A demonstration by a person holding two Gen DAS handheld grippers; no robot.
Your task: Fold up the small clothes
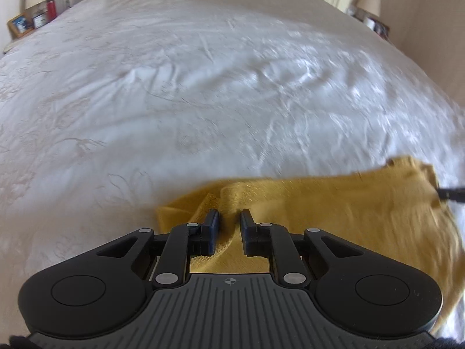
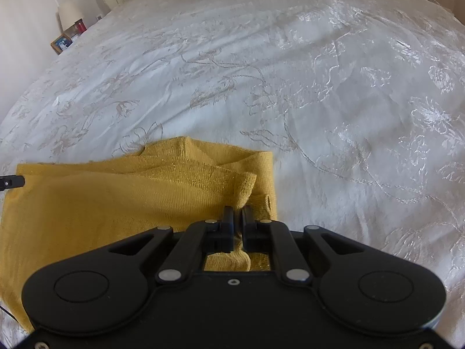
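A mustard-yellow knit garment (image 1: pixel 334 203) lies flat at the near edge of a white bed. In the left wrist view my left gripper (image 1: pixel 229 218) sits on the garment's left end, its fingers close together with a raised ridge of the fabric pinched between them. In the right wrist view the same garment (image 2: pixel 101 203) spreads to the left, its far right corner folded over. My right gripper (image 2: pixel 238 215) is shut on a bunched edge at that right end. Each view catches the other gripper's fingertip (image 1: pixel 452 194) (image 2: pixel 11 181) at the garment's opposite end.
The embroidered white bedspread (image 2: pixel 319 87) stretches far ahead to a tufted headboard. A nightstand with picture frames and a red bottle (image 1: pixel 29 20) stands at the far left, and a lamp (image 1: pixel 369 0) at the far right. Walls close in on both sides.
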